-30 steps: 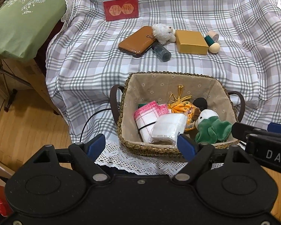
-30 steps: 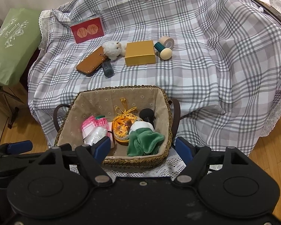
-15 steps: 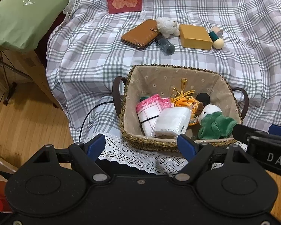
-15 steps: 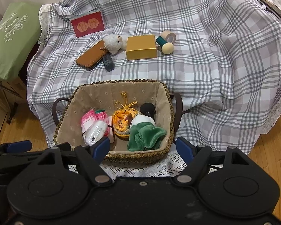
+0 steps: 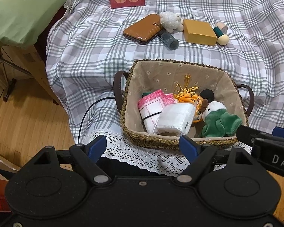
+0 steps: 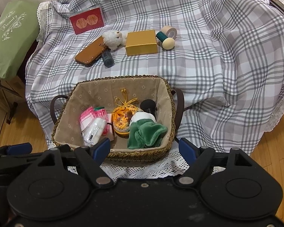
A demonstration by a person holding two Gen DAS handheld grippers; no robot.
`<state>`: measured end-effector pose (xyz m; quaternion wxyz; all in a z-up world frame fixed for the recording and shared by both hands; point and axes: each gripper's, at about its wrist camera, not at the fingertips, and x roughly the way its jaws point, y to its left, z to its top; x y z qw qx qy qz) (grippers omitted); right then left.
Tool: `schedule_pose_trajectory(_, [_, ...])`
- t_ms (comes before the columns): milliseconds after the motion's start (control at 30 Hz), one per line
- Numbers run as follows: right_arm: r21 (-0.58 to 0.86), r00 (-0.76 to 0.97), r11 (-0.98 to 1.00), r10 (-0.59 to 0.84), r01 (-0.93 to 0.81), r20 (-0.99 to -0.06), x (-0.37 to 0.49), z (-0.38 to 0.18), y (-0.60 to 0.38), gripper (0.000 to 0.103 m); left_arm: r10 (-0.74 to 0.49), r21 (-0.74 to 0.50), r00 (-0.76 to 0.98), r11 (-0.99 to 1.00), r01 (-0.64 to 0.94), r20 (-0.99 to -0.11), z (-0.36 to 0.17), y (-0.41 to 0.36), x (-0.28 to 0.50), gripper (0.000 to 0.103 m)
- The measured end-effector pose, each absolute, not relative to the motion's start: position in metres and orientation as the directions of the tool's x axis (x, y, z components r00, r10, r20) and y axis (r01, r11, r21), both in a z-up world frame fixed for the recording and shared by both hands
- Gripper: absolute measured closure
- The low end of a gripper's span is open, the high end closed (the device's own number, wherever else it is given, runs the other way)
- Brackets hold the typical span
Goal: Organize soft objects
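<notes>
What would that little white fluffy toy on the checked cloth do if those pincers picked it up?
The white plush toy looks fuzzy and stuffed, so it would probably squash and weigh little. A small chain joins it to the brown case, which might drag along. It seems unlikely to roll or break.

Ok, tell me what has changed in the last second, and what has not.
Nothing was picked up or released. The right gripper is opening slightly, with nothing between its fingers. In both wrist views the scene slid a little down the frame, so the cameras shifted slightly. The left gripper stayed open and empty. The basket, the green plush inside it and the white plush on the plaid cloth lie as before.
</notes>
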<state>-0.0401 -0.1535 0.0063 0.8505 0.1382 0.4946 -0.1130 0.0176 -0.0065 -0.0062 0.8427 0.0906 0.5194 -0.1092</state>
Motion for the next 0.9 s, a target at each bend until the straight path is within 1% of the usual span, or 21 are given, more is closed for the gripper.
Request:
schedule_pose_trajectory(400, [0.143, 0.456, 0.932, -0.027, 0.334, -0.890, -0.035, -0.003, -0.159, 0.023, -0.074, 0.044, 0.396, 0.959, 0.281, -0.915, -0.015, -0.012, 0.026, 0.022])
schedule_pose_trajectory(900, [0.163, 0.359, 0.918, 0.024, 0.362, -0.933, -0.002, -0.019, -0.181, 0.022, -0.061, 0.035, 0.303, 0.953, 0.301, -0.951, -0.023, -0.019, 0.060, 0.022])
